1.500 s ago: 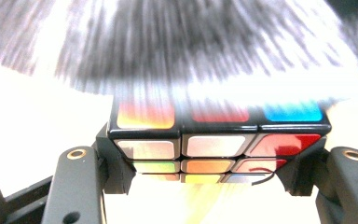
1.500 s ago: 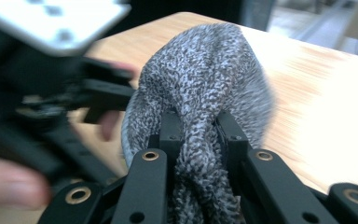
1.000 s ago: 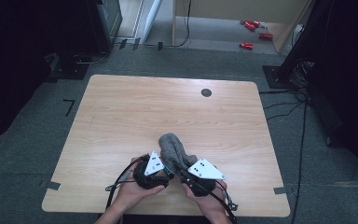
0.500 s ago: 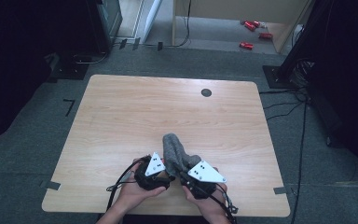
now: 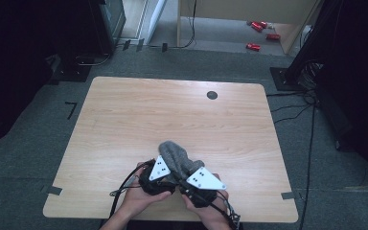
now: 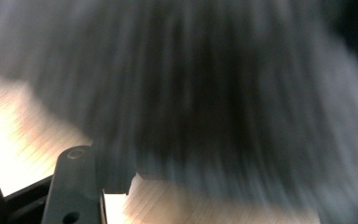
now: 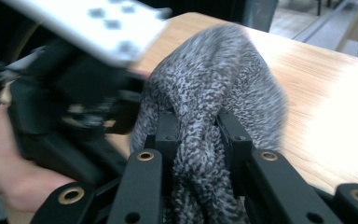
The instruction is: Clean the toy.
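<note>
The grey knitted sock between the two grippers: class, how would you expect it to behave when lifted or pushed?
Probably floppy: the grey knitted sock bunches and folds where the right gripper pinches it. Likely light for its bulk, being soft knit. Unlikely to slip, since the fuzzy fabric squeezes between the jaws; pushed, it would probably crumple rather than slide.

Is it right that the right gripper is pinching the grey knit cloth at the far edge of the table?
Not quite. The right gripper does pinch the cloth, but at the near edge of the table, close to the person, as the high view shows.
</note>
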Demonstrator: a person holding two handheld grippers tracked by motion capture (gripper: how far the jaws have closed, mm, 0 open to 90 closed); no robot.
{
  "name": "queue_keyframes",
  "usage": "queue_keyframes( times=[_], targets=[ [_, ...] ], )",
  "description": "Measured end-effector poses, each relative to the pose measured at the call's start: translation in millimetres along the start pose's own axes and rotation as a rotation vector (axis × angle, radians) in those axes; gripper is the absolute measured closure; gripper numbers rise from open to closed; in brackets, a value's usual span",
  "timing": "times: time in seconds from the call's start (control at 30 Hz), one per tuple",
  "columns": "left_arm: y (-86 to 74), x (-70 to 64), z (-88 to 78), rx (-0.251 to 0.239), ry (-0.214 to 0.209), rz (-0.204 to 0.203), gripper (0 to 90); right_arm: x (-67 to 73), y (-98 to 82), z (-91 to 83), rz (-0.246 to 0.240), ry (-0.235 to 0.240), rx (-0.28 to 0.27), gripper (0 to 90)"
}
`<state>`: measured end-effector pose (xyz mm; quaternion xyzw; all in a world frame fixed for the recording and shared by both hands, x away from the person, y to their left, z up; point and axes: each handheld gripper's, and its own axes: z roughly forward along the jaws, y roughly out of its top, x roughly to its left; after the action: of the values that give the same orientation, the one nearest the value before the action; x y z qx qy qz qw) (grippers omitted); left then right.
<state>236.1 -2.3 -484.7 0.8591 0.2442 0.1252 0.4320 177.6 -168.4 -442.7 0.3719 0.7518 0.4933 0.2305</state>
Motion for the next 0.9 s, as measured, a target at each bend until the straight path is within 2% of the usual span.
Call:
queue_keyframes(
  times=[0.07,0.13,0.23,0.3,0.37,0.43,0.5,0.53,0.57,0.67,0.8,0.9],
  targets=[
    [-0.3,-1.1,0.0,0.001,0.010,0.010,34.8,3.1,0.1,3.2,-0.009,0.003,0.011,74.0],
    [-0.4,-0.6,-0.8,0.003,0.016,0.016,34.9,-4.6,-0.9,3.6,0.020,-0.007,0.011,74.5],
    [-0.4,0.9,-2.5,-0.003,0.018,0.011,34.9,-20.7,-1.1,-0.6,0.063,-0.061,0.002,74.9],
    [-0.2,1.3,-1.9,-0.006,0.011,0.003,34.8,-24.5,-1.4,-2.5,0.070,-0.071,0.002,74.8],
    [-0.1,-0.1,0.1,-0.001,0.003,0.001,34.8,-18.1,-1.5,-2.8,0.060,-0.039,0.002,74.5],
    [-0.1,-1.9,1.4,-0.001,-0.003,0.010,34.8,-8.2,-0.1,-1.1,0.064,0.025,0.010,74.1],
    [-0.1,-2.5,1.0,-0.009,-0.002,0.014,34.8,-1.1,1.5,0.6,0.045,0.034,0.019,74.3],
    [0.1,-1.9,0.3,-0.012,-0.001,0.014,34.8,-2.3,2.0,0.6,0.048,0.033,0.017,74.3],
    [-0.1,-1.1,-0.4,-0.015,0.000,0.012,34.8,-6.3,2.3,0.0,0.060,0.029,0.013,74.6],
    [-1.9,2.2,-1.5,-0.025,0.003,0.007,34.8,-25.5,1.4,-3.3,0.114,-0.023,0.000,75.0],
    [-4.0,6.0,-4.0,-0.081,-0.010,0.003,34.8,-46.7,2.4,-12.0,0.202,-0.049,-0.032,74.9],
    [-6.2,12.6,-5.8,-0.127,-0.058,-0.027,34.8,-53.6,5.3,-17.5,0.233,-0.052,-0.058,75.0]
  ],
)
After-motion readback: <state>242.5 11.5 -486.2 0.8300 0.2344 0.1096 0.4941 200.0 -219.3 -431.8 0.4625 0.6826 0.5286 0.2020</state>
